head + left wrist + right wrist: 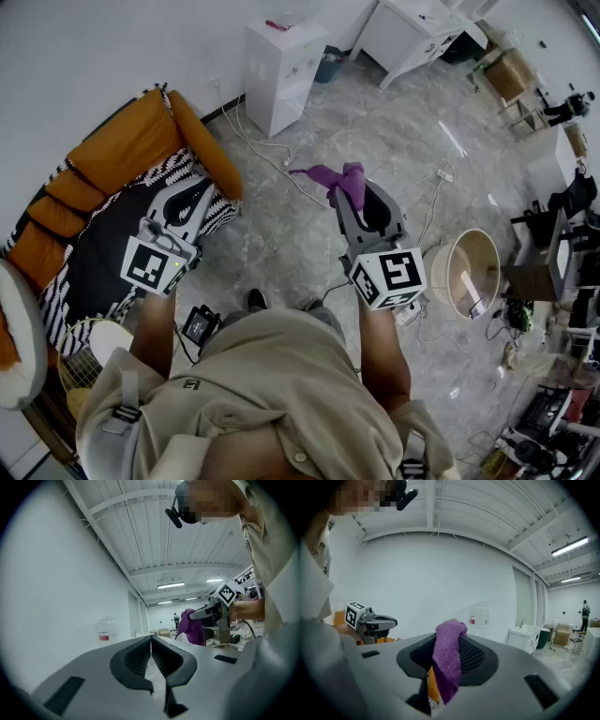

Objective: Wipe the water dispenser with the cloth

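Observation:
A purple cloth [339, 178] hangs from my right gripper [359, 192], which is shut on it; in the right gripper view the purple cloth [449, 660] drapes down between the jaws. The white water dispenser [281, 73] stands against the far wall, its clear bottle [479, 616] with a red label showing ahead. My left gripper [195, 201] is held over the sofa, jaws pressed together with nothing between them. From the left gripper view I see the bottle [106, 630] on the left and the right gripper with its cloth [191, 627] further right.
An orange sofa [122, 155] with a striped cushion lies at the left. White cables [267, 150] trail across the grey floor near the dispenser. A round wooden basket [467, 272] sits at the right, a white cabinet [412, 33] further back.

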A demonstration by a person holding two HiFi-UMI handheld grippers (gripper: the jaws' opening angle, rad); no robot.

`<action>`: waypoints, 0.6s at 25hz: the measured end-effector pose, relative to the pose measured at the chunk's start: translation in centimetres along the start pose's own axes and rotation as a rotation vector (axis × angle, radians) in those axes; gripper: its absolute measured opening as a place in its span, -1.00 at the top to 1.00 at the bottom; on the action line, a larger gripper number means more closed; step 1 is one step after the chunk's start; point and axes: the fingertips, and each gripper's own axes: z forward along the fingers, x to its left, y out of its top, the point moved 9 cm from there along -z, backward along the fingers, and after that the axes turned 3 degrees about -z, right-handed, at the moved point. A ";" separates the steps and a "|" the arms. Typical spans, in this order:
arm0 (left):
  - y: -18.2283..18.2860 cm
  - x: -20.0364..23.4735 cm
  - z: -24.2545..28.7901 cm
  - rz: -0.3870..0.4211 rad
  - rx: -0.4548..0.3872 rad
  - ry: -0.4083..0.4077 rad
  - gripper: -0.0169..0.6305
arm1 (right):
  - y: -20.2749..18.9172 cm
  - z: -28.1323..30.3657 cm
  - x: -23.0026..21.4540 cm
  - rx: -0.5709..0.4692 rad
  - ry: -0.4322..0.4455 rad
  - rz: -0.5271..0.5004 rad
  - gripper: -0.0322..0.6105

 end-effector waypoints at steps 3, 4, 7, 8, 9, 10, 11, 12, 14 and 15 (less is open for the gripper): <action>0.2 -0.2 -0.2 -0.002 -0.002 0.003 0.88 | 0.1 -0.1 -0.1 0.004 0.004 0.002 0.49; 0.2 -0.2 -0.1 -0.003 0.000 0.003 0.88 | 0.1 0.1 -0.2 0.005 0.005 0.003 0.49; 0.1 0.3 0.7 -0.009 0.011 0.003 0.88 | 0.3 1.1 -1.0 0.007 0.009 0.006 0.49; 0.0 0.5 1.0 -0.010 0.016 0.004 0.88 | 0.3 1.6 -1.3 0.007 0.011 0.008 0.49; -0.1 0.6 1.3 -0.011 0.021 0.005 0.88 | 0.3 2.0 -1.6 0.008 0.015 0.011 0.49; -0.2 0.7 1.6 -0.012 0.025 0.006 0.88 | 0.1 2.5 -2.0 0.009 0.020 0.016 0.48; -0.3 0.8 2.0 -0.012 0.029 0.008 0.88 | 0.0 2.9 -2.4 0.008 0.027 0.024 0.48; -0.4 0.9 2.4 -0.013 0.034 0.012 0.88 | -0.2 3.5 -2.9 0.006 0.032 0.034 0.47; -0.7 1.1 3.3 -0.016 0.046 0.023 0.88 | -0.6 4.7 -4.1 -0.002 0.041 0.057 0.46; -0.9 1.2 3.8 -0.019 0.059 0.030 0.88 | -0.7 5.3 -4.9 -0.006 0.045 0.068 0.45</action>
